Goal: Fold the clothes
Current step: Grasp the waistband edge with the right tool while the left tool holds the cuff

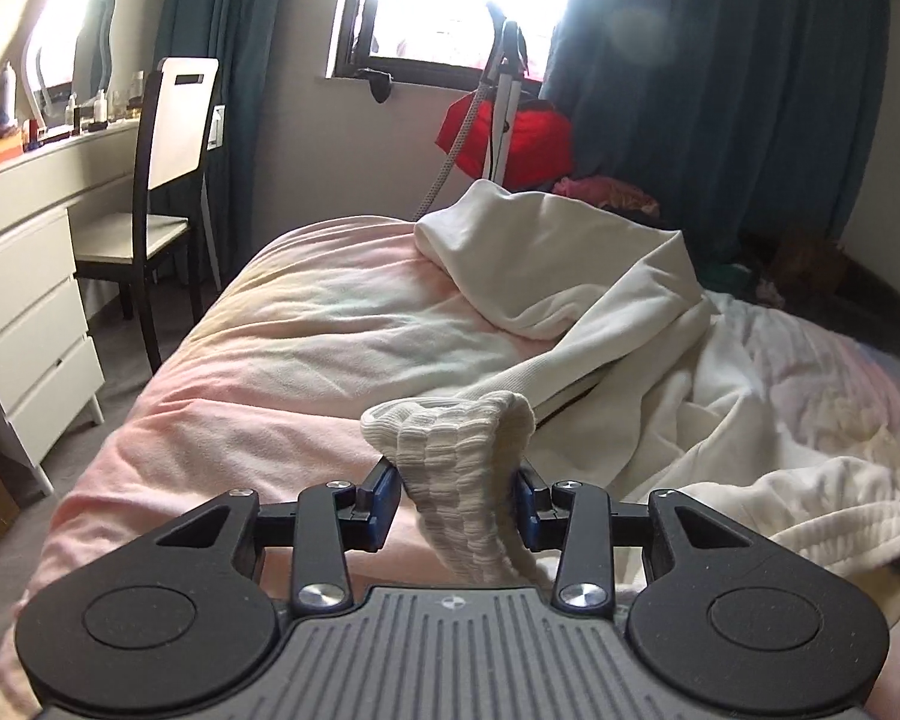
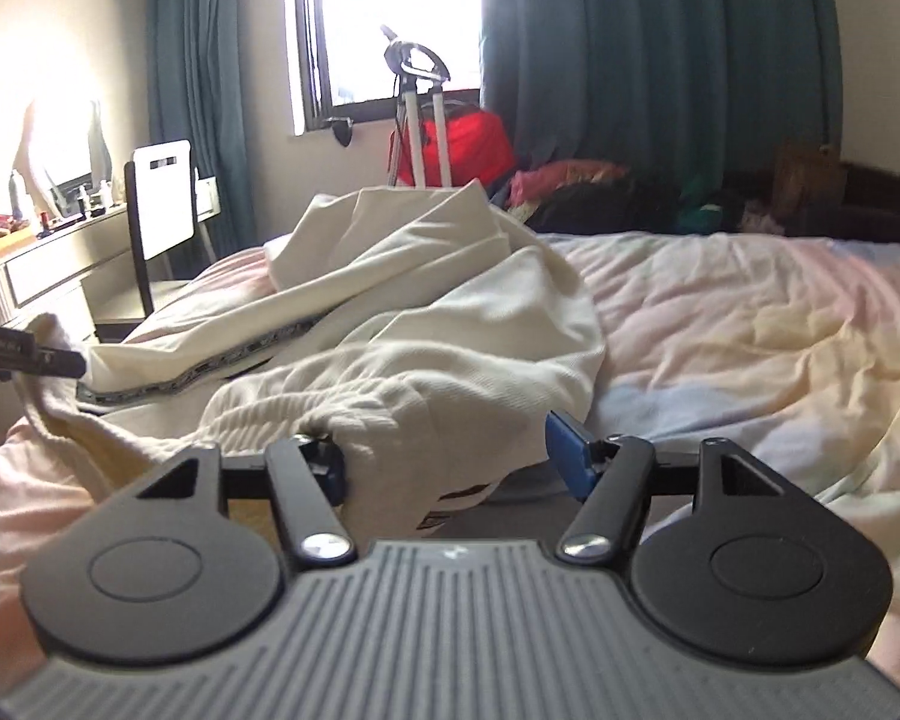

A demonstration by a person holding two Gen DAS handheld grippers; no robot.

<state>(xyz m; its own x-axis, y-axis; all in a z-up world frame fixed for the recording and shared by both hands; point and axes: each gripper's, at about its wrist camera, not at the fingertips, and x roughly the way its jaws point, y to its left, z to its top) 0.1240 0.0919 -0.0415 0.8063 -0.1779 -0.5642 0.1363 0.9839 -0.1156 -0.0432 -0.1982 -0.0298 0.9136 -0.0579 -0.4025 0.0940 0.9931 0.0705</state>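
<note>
A cream sweatshirt lies crumpled on the pink bed cover. My left gripper is shut on its ribbed cuff, which bunches up between the blue pads. In the right wrist view the sweatshirt spreads across the bed. My right gripper stands wide, with the ribbed hem draped against the left pad and the right pad clear of the cloth. The left gripper's tip shows at the left edge, holding the cloth.
A white dresser and a dark chair stand left of the bed. A red bag with a clothes steamer pole stands under the window. Teal curtains hang behind. Dark clutter lies at the far right.
</note>
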